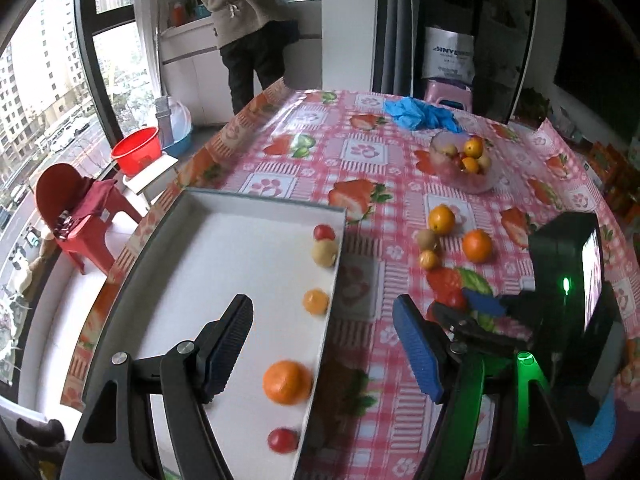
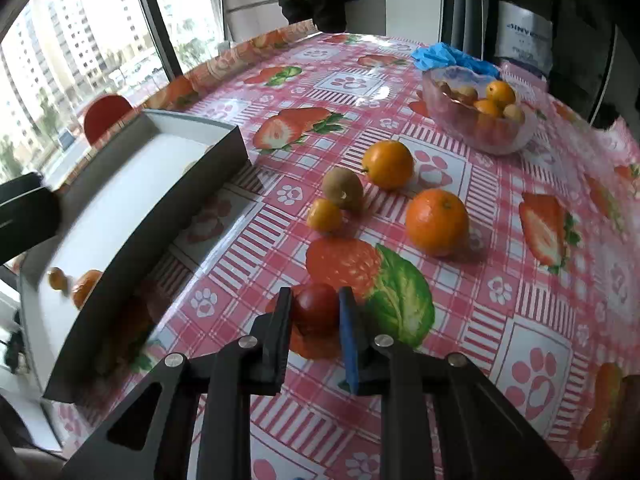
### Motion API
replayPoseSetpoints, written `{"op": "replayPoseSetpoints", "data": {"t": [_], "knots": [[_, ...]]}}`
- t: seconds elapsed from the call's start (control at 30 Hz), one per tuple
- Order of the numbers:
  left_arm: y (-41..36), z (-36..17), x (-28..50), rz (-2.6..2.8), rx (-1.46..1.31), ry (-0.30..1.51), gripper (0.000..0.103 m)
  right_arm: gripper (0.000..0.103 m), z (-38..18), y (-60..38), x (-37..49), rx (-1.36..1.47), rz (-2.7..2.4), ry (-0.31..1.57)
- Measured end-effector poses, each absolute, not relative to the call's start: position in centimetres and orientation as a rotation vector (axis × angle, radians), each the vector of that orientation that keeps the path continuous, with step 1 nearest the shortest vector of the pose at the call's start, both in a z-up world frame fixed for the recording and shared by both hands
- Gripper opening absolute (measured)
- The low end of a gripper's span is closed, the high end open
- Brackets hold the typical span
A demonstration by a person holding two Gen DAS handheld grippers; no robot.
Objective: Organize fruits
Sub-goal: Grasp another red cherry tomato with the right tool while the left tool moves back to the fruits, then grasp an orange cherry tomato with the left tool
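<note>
Right wrist view, nearest: right gripper [image 2: 316,312] pinching a small dark-red tomato [image 2: 317,307] between its 2 fingers, directly above the strawberry-print tablecloth [image 2: 460,320]. Beyond, 4 loose fruits on the cloth: small yellow-orange fruit [image 2: 325,215], brown kiwi [image 2: 343,189], large orange [image 2: 437,222], yellower orange [image 2: 388,164]. Farther right, clear glass bowl [image 2: 516,140] heaped with oranges and pale fruit; blue gloves [image 2: 440,56] behind it. At left, dark outer wall of the white tray [image 2: 160,216], interior largely hidden, only 2 orange fruits glimpsed at its near end.

Left wrist view, nearest: left gripper [image 1: 322,344] spread wide, nothing between the fingers, straddling the right wall of the white tray [image 1: 200,260]. Tray interior shown only here: 5 fruits lined along the right wall, near to far a red tomato [image 1: 282,440], large orange [image 1: 287,387], small orange fruit [image 1: 316,301], tan fruit [image 1: 324,253], red tomato [image 1: 324,232]. Right gripper [image 1: 472,308] seen from the side at right. Same 4 loose fruits and bowl [image 1: 488,184] beyond. Far background: standing person [image 1: 248,20], red chair [image 1: 76,208], red basin [image 1: 136,156].
</note>
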State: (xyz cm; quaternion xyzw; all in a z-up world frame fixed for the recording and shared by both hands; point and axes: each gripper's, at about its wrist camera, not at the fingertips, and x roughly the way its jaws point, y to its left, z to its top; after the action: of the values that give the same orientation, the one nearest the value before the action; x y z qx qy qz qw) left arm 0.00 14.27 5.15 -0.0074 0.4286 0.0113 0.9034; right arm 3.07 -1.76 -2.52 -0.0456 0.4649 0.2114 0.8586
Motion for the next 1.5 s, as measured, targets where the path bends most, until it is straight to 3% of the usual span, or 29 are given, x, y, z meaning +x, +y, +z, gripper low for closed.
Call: {"op": "replayPoseSetpoints", "data": {"t": [0.43,0.7,0.8,0.87,0.97,1.43,1.47,1.5], "knots": [[6.6,-0.1,6.2,-0.077,0.035,0.954,0.073,0.024,-1.3,-10.9,-0.1,0.018,0.352,0.962],[5.8,-3.2,9.1,-0.039,0.017,1.012,0.073,0.025,-1.2,-13.3,-1.0,0.051,0.314,0.961],[6.0,-3.5,9.4,-0.038,-0.005,1.008,0.058,0.025,-1.1,-13.8,-1.3,0.043,0.303,0.957],[5.9,-3.3,9.5,-0.049,0.002,1.004,0.039,0.025,-1.2,-14.0,-1.4,0.040,0.296,0.960],[5.7,-3.2,9.3,-0.067,0.010,1.002,0.023,0.025,-1.3,-14.2,-1.7,0.038,0.288,0.962],[4.9,-3.2,-2.6,-0.092,0.053,0.940,0.023,0.026,-2.7,-15.1,-5.4,-0.034,0.220,0.944],[5.0,-3.2,-3.0,-0.085,0.058,0.932,0.023,0.030,-2.7,-15.0,-5.6,-0.038,0.220,0.940],[5.0,-3.3,-3.4,-0.082,0.062,0.925,0.023,0.043,-2.7,-15.0,-5.8,-0.043,0.219,0.938]]}}
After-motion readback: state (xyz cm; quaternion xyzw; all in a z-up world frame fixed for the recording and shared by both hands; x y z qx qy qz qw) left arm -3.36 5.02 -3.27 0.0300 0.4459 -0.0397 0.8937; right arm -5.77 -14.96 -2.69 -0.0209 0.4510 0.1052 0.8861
